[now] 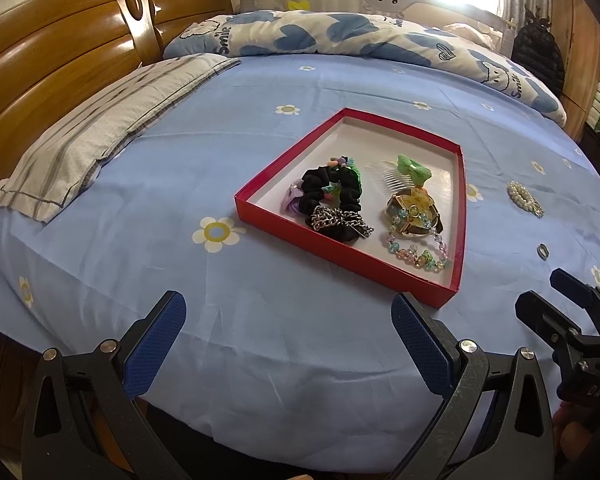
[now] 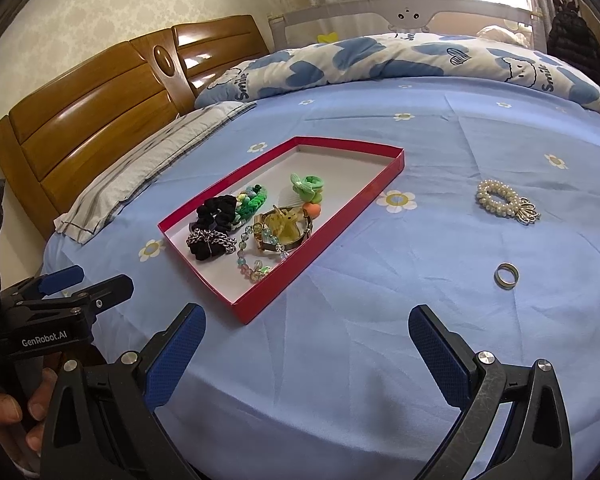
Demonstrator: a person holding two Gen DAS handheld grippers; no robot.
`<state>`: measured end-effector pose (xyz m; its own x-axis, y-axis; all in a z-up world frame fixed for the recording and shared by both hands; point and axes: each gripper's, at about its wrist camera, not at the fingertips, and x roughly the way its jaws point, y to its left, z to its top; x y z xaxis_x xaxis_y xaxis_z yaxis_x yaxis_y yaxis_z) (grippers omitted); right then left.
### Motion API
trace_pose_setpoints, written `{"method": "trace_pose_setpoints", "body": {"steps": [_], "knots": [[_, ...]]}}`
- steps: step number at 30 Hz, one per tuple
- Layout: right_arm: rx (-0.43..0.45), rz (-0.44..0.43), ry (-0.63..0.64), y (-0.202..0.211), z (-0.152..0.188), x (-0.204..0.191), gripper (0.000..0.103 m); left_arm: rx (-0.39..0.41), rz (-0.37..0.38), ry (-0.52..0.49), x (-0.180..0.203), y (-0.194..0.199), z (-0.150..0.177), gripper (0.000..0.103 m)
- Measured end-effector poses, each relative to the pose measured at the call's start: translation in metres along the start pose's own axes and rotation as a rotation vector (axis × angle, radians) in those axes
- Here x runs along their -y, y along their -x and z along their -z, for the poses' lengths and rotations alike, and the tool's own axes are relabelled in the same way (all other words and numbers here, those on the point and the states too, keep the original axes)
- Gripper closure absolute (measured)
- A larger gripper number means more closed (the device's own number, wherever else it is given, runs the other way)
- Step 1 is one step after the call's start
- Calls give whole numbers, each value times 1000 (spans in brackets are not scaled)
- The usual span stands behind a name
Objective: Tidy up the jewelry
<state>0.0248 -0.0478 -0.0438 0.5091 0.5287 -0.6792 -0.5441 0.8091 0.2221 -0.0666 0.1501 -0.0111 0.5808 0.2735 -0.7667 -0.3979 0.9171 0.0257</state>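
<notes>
On the bed (image 2: 380, 280), most jewelry already lies in the red tray (image 2: 320, 222); the pearl bracelet (image 2: 498, 198) and ring (image 2: 506, 275) sit outside, right of it. I hold left tongs (image 1: 288, 344) and right tongs (image 2: 306, 352) spread, empty, ready to collect them.

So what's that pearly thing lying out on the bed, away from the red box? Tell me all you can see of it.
The pearl bracelet looks like a small ring of cream-white beads bunched in more than one row, with a gold-coloured openwork metal charm at one end. It lies flat on the blue flowered bedsheet, outside the red tray and to its right, beyond the loose metal ring. Only the sheet touches it; neither gripper is near it.
</notes>
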Motion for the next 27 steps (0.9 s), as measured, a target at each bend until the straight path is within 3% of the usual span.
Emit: {"method": "trace_pose_setpoints", "body": {"steps": [27], "knots": [[1,3,4,1,0,-2,1,-4,3,0,1,-1,1,0]]}}
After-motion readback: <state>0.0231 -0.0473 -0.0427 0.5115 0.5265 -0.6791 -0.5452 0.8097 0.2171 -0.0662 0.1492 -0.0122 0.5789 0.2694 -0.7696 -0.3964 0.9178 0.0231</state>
